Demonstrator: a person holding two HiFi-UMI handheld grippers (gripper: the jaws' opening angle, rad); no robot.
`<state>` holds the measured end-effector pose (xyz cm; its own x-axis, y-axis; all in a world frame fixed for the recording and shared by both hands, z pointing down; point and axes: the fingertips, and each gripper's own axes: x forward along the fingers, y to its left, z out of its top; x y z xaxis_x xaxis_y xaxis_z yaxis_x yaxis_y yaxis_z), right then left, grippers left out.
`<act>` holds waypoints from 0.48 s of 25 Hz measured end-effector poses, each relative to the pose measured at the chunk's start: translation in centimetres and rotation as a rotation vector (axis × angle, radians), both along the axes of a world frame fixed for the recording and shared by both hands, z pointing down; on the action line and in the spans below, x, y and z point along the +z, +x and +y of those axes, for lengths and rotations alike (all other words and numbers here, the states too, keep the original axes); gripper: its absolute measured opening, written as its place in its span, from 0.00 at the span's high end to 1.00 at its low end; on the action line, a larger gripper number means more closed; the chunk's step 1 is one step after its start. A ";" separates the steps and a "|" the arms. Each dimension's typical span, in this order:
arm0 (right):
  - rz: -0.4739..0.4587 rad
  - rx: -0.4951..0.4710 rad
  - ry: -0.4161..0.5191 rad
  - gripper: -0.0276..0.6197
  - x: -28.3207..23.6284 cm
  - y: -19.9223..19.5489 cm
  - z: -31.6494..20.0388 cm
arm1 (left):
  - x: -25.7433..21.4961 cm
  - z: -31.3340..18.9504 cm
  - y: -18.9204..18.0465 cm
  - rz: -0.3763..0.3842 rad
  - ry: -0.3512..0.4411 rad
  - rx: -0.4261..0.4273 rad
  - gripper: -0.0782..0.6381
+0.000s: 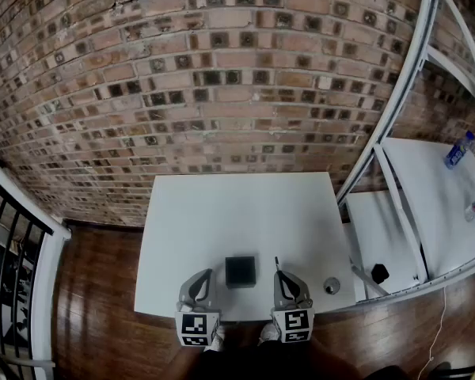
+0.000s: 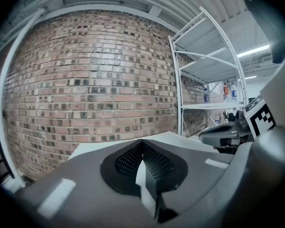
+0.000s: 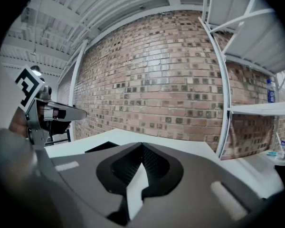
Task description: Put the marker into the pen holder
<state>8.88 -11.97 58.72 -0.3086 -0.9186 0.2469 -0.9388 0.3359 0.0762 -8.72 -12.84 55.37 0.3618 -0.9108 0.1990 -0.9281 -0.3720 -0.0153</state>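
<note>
Dark slim marker (image 1: pixel 276 264) is seen lying on the white rectangular worktop (image 1: pixel 222 212), just right of the square black pen holder (image 1: pixel 240 271) and right at the tip of the right gripper (image 1: pixel 280 275), so it's probably lined up for a quick grab. Nothing is gripped yet: the jaws of both the right gripper and the left gripper (image 1: pixel 206 275) are closed on nothing. The holder is flanked by both, presumably as a ready pose. A small round silver object (image 1: pixel 331 286) is parked to the right, clear of the short path. The white metal shelving rack (image 1: pixel 396 101) is well out of the way
</note>
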 end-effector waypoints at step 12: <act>0.097 0.064 -0.349 0.88 9.5 1.2 0.2 | 0.0 0.0 -0.6 -0.004 -0.004 -0.009 0.87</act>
<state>10.10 -11.73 68.20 -0.2132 -0.7904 0.5743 -0.9528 0.2982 0.0567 -9.35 -12.88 55.36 0.3528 -0.9131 0.2044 -0.9313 -0.3638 -0.0178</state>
